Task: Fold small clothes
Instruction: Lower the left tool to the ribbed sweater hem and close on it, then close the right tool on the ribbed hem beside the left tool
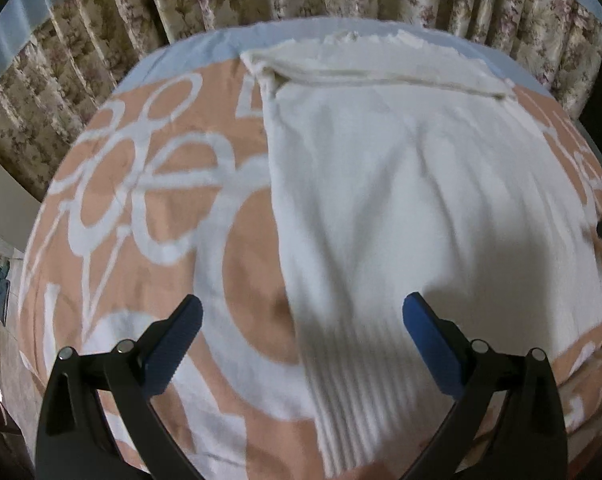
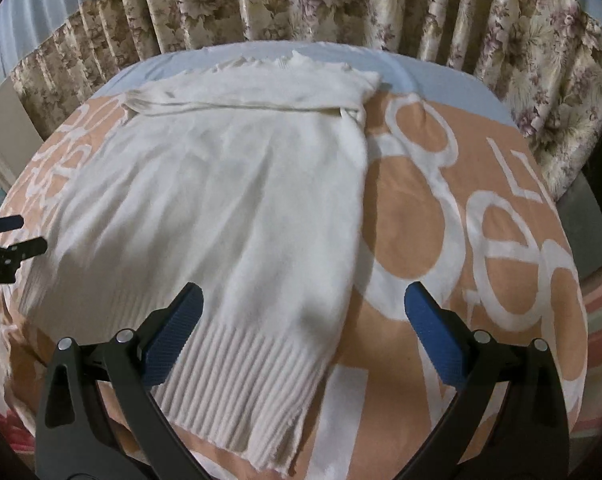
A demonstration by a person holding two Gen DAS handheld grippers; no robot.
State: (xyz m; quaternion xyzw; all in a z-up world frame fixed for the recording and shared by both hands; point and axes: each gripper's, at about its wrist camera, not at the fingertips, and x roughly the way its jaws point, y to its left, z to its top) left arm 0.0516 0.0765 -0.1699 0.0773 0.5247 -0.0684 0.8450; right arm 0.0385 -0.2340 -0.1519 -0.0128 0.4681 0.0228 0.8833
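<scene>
Ribbed hem of cream knit sweater (image 2: 237, 216) between wide-spread right gripper (image 2: 303, 312); left gripper (image 1: 301, 320) likewise spread, on peach-and-white blanket (image 2: 481, 248).

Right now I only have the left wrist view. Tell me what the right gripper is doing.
Observer: The right gripper is open and empty. One finger is over the sweater and the other is over the blanket.
Operator: Report the hem's right corner.
Observer: The ribbed hem ends in a corner that lies flat on the blanket, not tucked under.
Operator: Check the right side edge.
Observer: It runs unbroken from shoulder to hem, with only blanket beyond it.
</scene>
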